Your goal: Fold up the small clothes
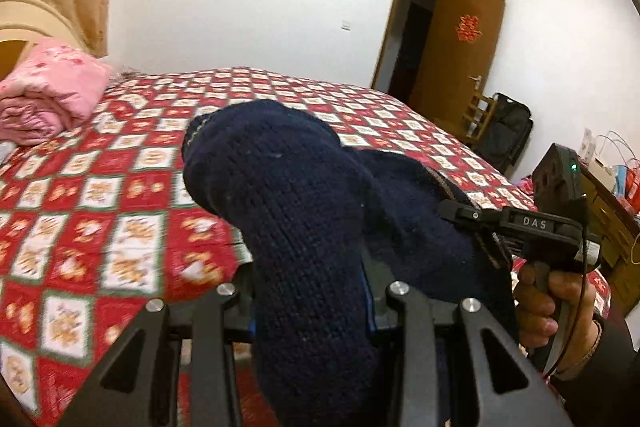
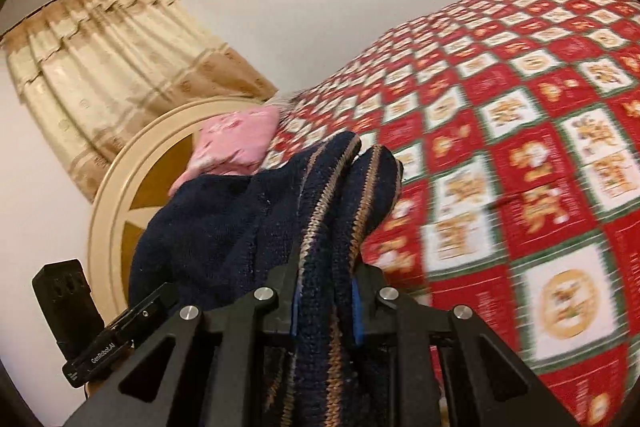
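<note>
You had both sets of jaws clamped on the navy knit garment [image 1: 304,227], left gripper [image 1: 312,311] on plain knit, right gripper [image 2: 326,303] on the striped edge [image 2: 320,219], raised over the bed [image 1: 120,187], probably to spread it; pink pillow [image 1: 52,91] at 10 o'clock.
</note>
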{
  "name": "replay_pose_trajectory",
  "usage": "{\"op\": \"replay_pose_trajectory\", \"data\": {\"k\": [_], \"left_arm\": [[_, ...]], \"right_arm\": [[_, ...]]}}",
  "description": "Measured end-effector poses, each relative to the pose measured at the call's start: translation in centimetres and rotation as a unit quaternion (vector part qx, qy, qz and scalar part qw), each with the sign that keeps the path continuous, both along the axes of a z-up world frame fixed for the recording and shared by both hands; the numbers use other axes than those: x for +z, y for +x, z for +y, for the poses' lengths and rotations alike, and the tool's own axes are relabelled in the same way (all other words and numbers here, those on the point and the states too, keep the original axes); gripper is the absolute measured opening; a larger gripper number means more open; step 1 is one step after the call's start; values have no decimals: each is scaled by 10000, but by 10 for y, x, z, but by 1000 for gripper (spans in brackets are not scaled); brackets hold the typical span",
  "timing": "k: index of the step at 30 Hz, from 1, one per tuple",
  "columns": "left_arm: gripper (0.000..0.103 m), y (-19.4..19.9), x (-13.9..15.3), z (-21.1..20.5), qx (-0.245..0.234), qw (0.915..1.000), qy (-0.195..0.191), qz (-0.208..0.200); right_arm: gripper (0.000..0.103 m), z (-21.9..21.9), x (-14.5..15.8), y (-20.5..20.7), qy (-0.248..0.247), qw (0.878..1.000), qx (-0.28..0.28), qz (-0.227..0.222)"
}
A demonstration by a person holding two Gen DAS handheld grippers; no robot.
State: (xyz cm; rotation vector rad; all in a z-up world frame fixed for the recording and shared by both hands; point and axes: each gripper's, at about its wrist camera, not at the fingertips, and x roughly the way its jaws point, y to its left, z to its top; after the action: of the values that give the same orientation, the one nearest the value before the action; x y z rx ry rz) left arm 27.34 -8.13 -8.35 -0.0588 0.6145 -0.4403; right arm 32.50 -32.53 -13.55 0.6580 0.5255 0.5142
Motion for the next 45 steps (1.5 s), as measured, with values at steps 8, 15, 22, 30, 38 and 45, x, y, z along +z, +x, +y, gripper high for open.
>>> {"op": "replay_pose_trajectory", "data": {"k": [8, 15, 22, 30, 38, 45], "left_arm": [[37, -27, 3, 55, 499, 9987, 83, -31], [37, -43, 5, 102, 905, 9959, 4, -91], [37, -54, -1, 143, 1277, 9918, -40, -60], [37, -61, -9, 177, 1584, 9873, -89, 18], [37, -59, -19, 207, 1858, 9824, -145, 117], [37, -55, -27, 229, 2019, 9789, -186, 242]], "right_arm": [[19, 71, 16, -7, -9, 9988, 471, -139], [18, 131, 31, -6, -116, 9957, 888, -232], [18, 182, 34, 3, -143, 9919, 1241, -239], [18, 225, 32, 15, -250, 9878, 1523, -206], [18, 266, 27, 31, -322, 9838, 1757, -130], [18, 295, 20, 46, -362, 9808, 1917, -14]]}}
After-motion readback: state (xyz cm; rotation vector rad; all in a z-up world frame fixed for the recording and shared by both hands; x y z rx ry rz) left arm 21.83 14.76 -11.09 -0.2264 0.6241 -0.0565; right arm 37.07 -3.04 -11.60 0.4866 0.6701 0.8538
